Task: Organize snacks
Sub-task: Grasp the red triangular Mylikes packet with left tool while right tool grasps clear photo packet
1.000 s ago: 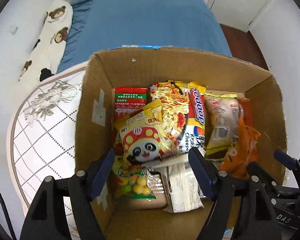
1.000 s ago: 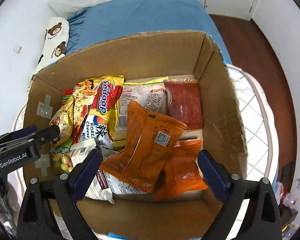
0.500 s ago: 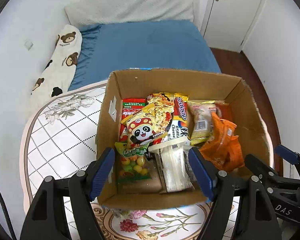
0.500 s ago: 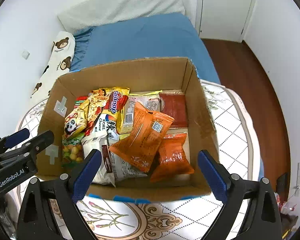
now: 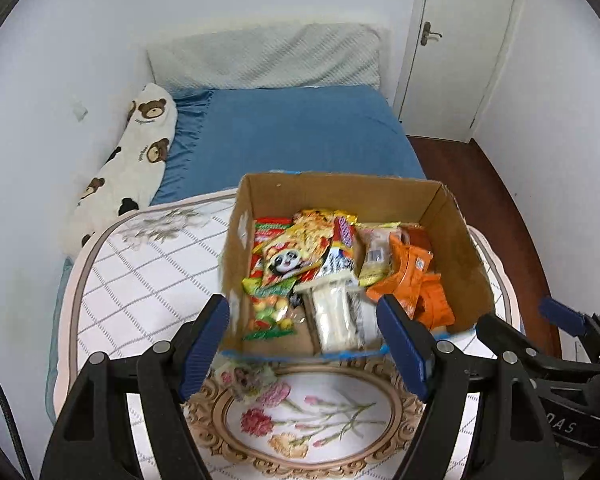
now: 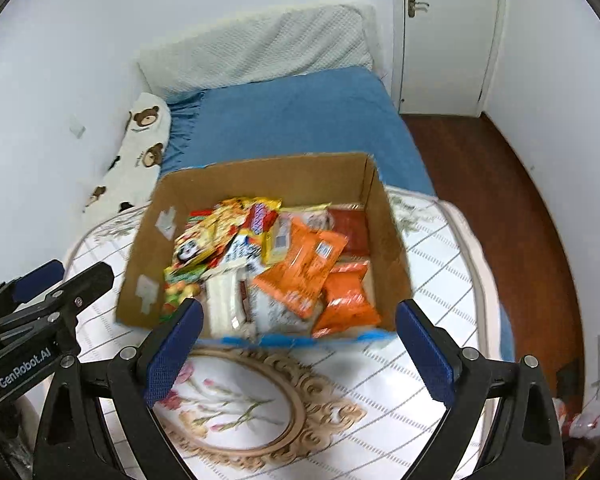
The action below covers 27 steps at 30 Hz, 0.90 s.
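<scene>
White quilted cloth w/ grey grid lines and a gold-framed floral oval covers the tabletop (image 5: 148,276); behind it a bed w/ blue sheet (image 5: 296,132), a long bear-print pillow (image 5: 140,148) along the white wall, a white door (image 5: 460,40) at the far right, dark wood floor (image 6: 500,184) beside the bed. The open brown cardboard box (image 5: 460,240) sits on the cloth, full of snack packs: a yellow panda-print bag (image 5: 288,260), a green-edged bag of coloured candy balls (image 5: 268,312), a clear pack of pale wafer sticks (image 5: 334,316), and orange foil packs (image 6: 304,264) on the right side. Left gripper (image 5: 304,344) hangs over the box's near edge, fingers wide, nothing between them; the box lies ahead of the tips. Right gripper (image 6: 300,344) likewise wide and empty, above the blue-taped near rim, apart from the packs. Each gripper shows at the edge of the other's view. Both views slightly blurred.
</scene>
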{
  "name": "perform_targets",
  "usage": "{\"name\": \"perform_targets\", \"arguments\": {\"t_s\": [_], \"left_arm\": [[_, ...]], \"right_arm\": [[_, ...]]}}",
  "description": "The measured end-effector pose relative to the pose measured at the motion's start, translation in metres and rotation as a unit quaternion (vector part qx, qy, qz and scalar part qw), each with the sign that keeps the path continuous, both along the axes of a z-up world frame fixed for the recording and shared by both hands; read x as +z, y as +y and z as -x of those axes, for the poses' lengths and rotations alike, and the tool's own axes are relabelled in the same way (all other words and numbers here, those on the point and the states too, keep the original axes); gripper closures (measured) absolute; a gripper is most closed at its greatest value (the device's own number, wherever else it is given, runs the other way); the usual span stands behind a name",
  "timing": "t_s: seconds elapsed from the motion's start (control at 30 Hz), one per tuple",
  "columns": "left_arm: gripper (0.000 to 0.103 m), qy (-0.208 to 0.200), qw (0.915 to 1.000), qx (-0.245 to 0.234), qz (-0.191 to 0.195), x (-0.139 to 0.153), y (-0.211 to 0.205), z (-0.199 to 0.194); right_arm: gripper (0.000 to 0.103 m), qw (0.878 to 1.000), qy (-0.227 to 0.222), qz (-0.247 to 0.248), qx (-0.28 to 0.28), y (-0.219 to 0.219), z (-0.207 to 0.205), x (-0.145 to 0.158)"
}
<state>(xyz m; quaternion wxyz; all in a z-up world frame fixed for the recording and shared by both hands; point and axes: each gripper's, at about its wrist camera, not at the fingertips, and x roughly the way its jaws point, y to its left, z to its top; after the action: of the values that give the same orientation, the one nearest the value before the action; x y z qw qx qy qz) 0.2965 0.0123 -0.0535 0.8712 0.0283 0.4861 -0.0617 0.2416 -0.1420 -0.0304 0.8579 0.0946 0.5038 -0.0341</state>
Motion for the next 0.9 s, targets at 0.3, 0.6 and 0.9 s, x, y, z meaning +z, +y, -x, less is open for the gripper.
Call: {"name": "perform_targets", "arguments": {"t_s": [0.3,0.6,0.9], "left_arm": [[0.028,0.145,0.9886,0.035,-0.021,-0.098,0.065,0.087],[0.028,0.336,0.9358,0.097,0.043,-0.207,0.131,0.190],[0.069,0.381,0.9167,0.089,0.080,-0.257,0.112,0.216]], "right_arm": [[0.038,0.994,0.081,-0.061,0.048,0.023,0.060,-0.061],[0.040,0.974,0.184,-0.099,0.086,0.055,0.094,-0.147],[0.040,0.965,0.210,-0.097,0.121,0.090,0.100,-0.168]]}}
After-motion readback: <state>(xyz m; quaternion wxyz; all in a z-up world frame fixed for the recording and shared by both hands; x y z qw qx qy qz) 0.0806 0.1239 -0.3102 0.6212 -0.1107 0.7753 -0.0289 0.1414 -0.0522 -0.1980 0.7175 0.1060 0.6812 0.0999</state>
